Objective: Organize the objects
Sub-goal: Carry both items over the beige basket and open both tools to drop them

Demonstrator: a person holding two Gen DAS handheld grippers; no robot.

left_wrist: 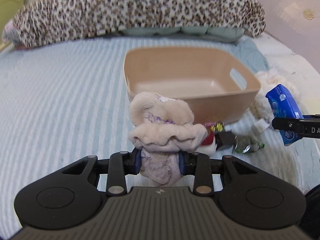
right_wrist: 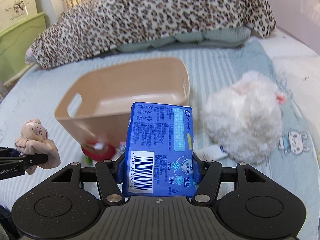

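Left gripper [left_wrist: 160, 163] clamps a small beige plush doll [left_wrist: 162, 120] above the pale blue striped bedsheet [left_wrist: 60, 100]. Right gripper [right_wrist: 159, 170] grips a blue plastic tissue pack [right_wrist: 160, 150] upright. Tan plastic basket [left_wrist: 200, 108] sits just beyond both, fluffy white plush toy [right_wrist: 240, 120] beside it.

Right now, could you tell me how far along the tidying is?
Nothing is in the tan bin yet. In hand: the left tool grips a pink plush toy; the right tool grips a blue tissue pack. Left on the bed: the white fluffy toy, red item and small packets.
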